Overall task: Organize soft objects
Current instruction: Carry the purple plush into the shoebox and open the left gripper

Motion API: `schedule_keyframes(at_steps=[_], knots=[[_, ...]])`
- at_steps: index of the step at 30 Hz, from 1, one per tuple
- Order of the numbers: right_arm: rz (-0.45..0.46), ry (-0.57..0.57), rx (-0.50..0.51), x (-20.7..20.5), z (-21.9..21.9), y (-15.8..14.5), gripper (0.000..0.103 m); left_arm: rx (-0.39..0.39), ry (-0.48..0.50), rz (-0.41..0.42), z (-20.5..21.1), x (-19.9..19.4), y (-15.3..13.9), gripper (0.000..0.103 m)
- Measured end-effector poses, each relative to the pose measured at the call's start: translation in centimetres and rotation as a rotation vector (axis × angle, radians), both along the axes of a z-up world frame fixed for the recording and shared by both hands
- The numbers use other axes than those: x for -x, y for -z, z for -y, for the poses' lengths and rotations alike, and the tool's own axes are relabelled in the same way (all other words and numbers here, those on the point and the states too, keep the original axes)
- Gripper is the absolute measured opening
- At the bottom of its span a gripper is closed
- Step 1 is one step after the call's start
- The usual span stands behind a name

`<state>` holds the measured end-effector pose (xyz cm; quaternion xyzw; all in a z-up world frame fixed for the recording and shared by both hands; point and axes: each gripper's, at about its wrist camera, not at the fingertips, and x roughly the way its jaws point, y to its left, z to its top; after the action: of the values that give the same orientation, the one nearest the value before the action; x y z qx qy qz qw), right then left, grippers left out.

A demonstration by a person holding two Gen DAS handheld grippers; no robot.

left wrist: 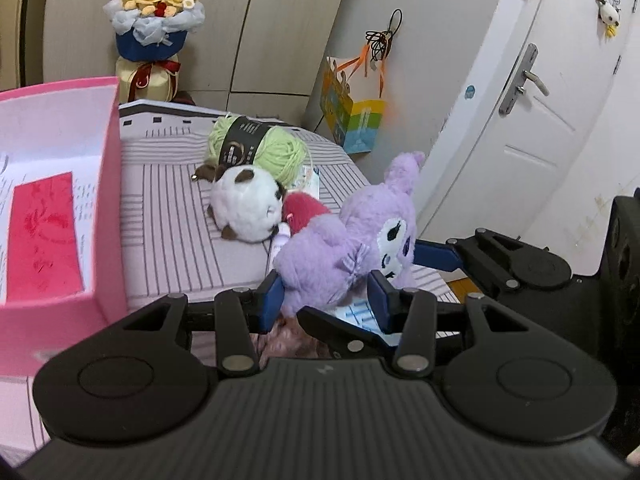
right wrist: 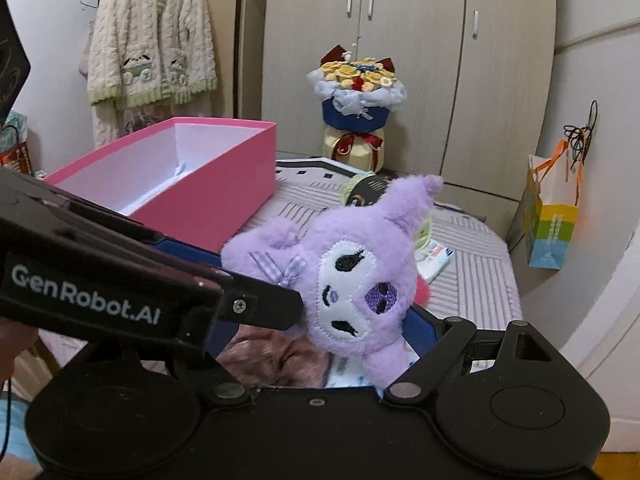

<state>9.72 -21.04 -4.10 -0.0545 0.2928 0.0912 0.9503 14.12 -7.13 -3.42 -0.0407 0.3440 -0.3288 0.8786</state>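
While the pink box at your far left sits open, showing a white lining and a red panel on its floor with no toy visible inside, your left gripper is narrowly closed on the purple plush and your right gripper, spread wide, flanks its head; whether its pads press, you cannot tell. Beyond it on the striped table lie a white plush, a red plush and green yarn.
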Motion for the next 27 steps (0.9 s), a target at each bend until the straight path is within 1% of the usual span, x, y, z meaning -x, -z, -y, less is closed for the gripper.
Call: schedule_keyframes(at_steps=[5, 12, 14, 18, 22, 27], knots=[[-0.021, -0.032, -0.007, 1.4, -1.1, -0.7, 0.089, -0.001, -0.006, -0.018, -1.6, 1.7, -0.4, 0.044], [-0.052, -0.132, -0.013, 4.1, -3.6, -0.9, 0.086, 0.005, -0.066, -0.042, -5.1, 4.7, -0.1, 0.044], [-0.061, -0.152, -0.017, 4.9, -4.4, -0.9, 0.086, -0.001, -0.077, -0.044, -6.1, 5.8, -0.1, 0.044], [-0.08, -0.209, -0.011, 6.3, -6.3, -1.1, 0.086, -0.019, -0.097, -0.074, -7.9, 7.4, 0.1, 0.044], [-0.079, -0.263, 0.011, 7.4, -8.4, -1.6, 0.086, -0.008, -0.122, -0.125, -10.2, 8.3, -0.1, 0.045], [-0.056, -0.32, 0.025, 7.5, -10.8, -3.1, 0.086, -0.017, -0.143, -0.124, -12.8, 8.9, -1.6, 0.045]])
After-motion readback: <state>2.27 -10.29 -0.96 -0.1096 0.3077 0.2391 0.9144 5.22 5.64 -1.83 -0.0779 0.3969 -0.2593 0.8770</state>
